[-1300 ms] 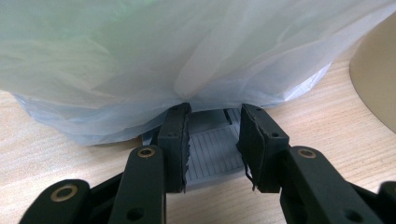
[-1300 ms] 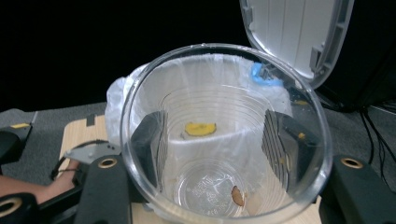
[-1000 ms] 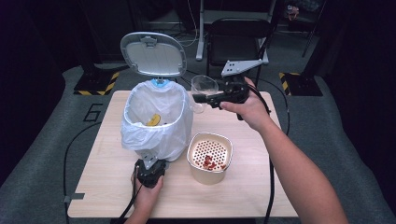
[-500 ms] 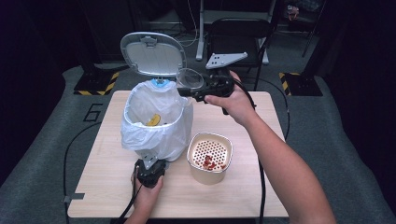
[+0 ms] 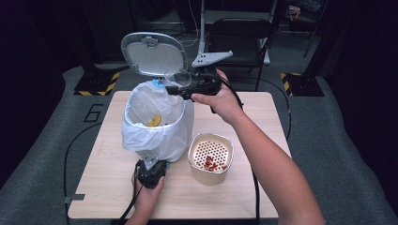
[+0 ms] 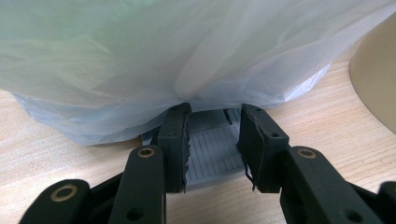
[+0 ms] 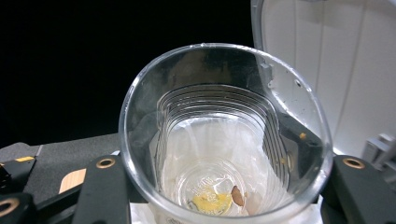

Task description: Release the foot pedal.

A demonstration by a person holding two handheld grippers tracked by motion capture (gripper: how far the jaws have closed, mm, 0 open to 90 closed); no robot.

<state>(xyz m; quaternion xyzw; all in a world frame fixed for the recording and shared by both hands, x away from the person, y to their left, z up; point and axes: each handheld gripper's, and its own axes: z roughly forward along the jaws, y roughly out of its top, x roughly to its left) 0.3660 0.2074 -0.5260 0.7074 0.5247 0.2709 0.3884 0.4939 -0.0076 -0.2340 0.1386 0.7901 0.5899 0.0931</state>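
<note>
- Holding a clear plastic cup (image 5: pixel 182 78) over the lined bin (image 5: pixel 157 124), our right gripper (image 5: pixel 180 89) squeezed the cup between its two jaws, so that its rim bent into an oval in the right gripper view (image 7: pixel 224 135).
- We saw the cup above the far right part of the bin's mouth, just in front of the raised grey lid (image 5: pixel 154 54).
- We noted a few scraps, a yellow smear and a small brown bit, lying at the cup's bottom (image 7: pixel 219 198) in the right gripper view.
- Our right hand (image 5: pixel 220 98) gripped the tool from the right side of the table, forearm crossing above the wood.
- Our left gripper (image 6: pixel 212 144) sat low at the bin's near foot, its jaws clenched on the grey ribbed pedal (image 6: pixel 212 154) that stuck out from under the white bag (image 6: pixel 140 65).
- We saw the left hand (image 5: pixel 149 187) at the near edge of the wooden table (image 5: pixel 103 187), with the tool pointing towards the bin.
- We saw something yellow (image 5: pixel 154 120) lying inside the bag.
- We saw a beige container (image 5: pixel 210 159) with a perforated insert on the table just right of the bin, some red bits (image 5: pixel 212 162) resting on the holes.
</note>
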